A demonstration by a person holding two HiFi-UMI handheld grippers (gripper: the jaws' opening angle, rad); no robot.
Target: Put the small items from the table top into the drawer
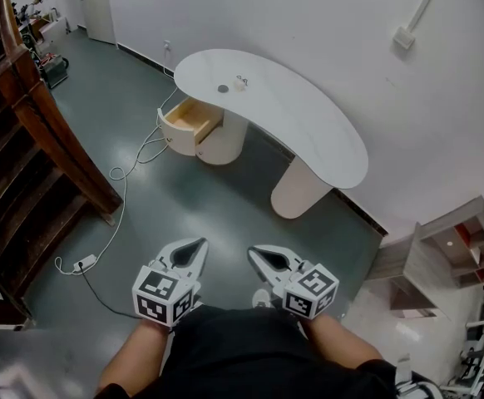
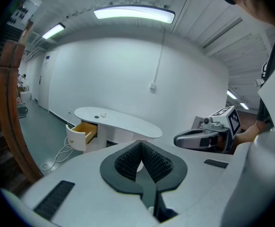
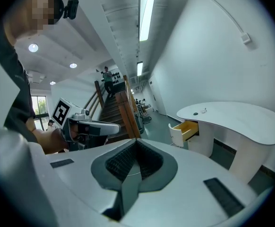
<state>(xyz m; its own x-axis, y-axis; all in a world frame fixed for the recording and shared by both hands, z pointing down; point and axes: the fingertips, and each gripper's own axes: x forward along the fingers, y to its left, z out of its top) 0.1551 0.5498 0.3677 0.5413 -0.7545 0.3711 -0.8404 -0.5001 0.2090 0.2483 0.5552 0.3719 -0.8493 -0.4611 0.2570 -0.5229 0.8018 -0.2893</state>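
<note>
dark round bit + pale bit: near each other on the table, upper middle of the head view  
handling: too tiny to tell, I'd guess light and skiddy, so pinch across the edges  
drawer: open, just lower left of them  
left gripper: bottom of frame, jaws clenched on nothing  
right gripper: same, well apart from the table

Head view looks steeply down; gripper views share the seemingly distant table.
</note>
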